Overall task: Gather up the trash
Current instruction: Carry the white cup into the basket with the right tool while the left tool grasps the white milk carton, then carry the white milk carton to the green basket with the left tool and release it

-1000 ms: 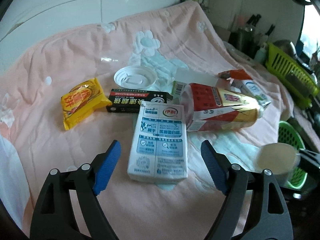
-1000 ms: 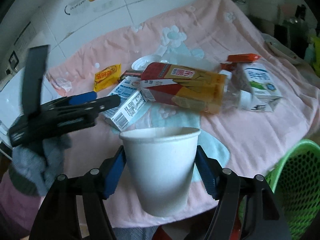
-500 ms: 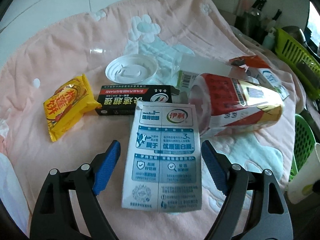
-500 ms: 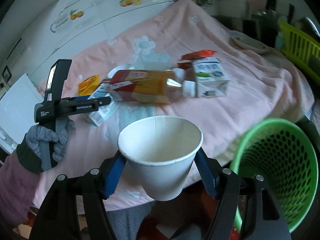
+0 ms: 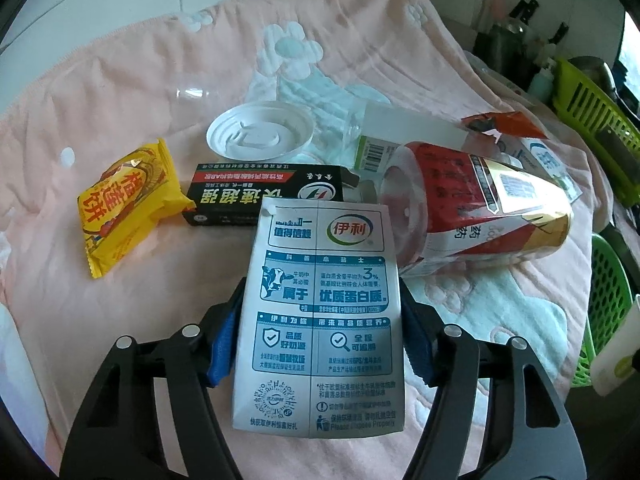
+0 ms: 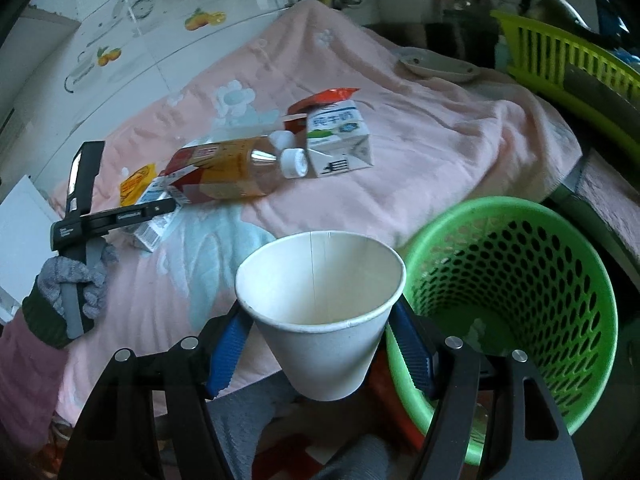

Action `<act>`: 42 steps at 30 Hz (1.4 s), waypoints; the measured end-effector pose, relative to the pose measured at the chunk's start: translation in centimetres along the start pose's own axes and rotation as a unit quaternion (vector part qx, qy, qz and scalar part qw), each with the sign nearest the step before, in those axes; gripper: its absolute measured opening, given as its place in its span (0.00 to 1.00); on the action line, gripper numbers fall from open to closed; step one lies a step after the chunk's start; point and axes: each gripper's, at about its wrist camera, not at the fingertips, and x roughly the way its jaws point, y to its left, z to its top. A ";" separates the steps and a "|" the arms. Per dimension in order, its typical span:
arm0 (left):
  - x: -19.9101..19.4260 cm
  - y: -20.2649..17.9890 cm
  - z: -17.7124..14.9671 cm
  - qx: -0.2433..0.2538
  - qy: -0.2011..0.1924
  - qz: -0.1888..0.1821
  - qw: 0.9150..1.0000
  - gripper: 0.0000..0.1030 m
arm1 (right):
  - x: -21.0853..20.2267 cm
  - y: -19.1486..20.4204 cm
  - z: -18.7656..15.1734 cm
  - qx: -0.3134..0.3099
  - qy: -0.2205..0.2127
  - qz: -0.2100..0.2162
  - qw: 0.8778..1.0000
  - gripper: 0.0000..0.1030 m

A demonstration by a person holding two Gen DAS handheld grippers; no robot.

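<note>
Here the left gripper (image 5: 320, 336) was clamped on a flat white milk carton (image 5: 320, 312) printed in blue with the 伊利 logo and a cow, lying on the pink quilted cloth (image 5: 140, 60). Just beyond it lay a black box (image 5: 264, 196), a crinkled yellow snack packet (image 5: 124, 204), a round white plastic lid (image 5: 260, 132) and a clear bottle (image 5: 476, 216) with a red and gold label. The right gripper (image 6: 320, 344) squeezed an empty white paper cup (image 6: 320, 312), held beside the green perforated bin (image 6: 532, 300), off the cloth's edge.
</note>
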 end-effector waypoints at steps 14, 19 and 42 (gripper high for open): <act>-4.9 0.7 -1.1 -0.008 -0.039 0.012 0.999 0.64 | -0.7 -4.4 -0.9 0.047 -0.008 -0.040 0.998 0.64; -7.1 1.4 -1.5 -0.015 -0.060 0.008 0.998 0.64 | -1.0 -6.5 -1.1 0.064 -0.010 -0.065 0.996 0.65; -12.3 -8.6 -0.6 0.058 -0.111 -0.100 0.987 0.64 | 0.1 -13.3 -2.8 0.132 0.006 -0.102 0.986 0.72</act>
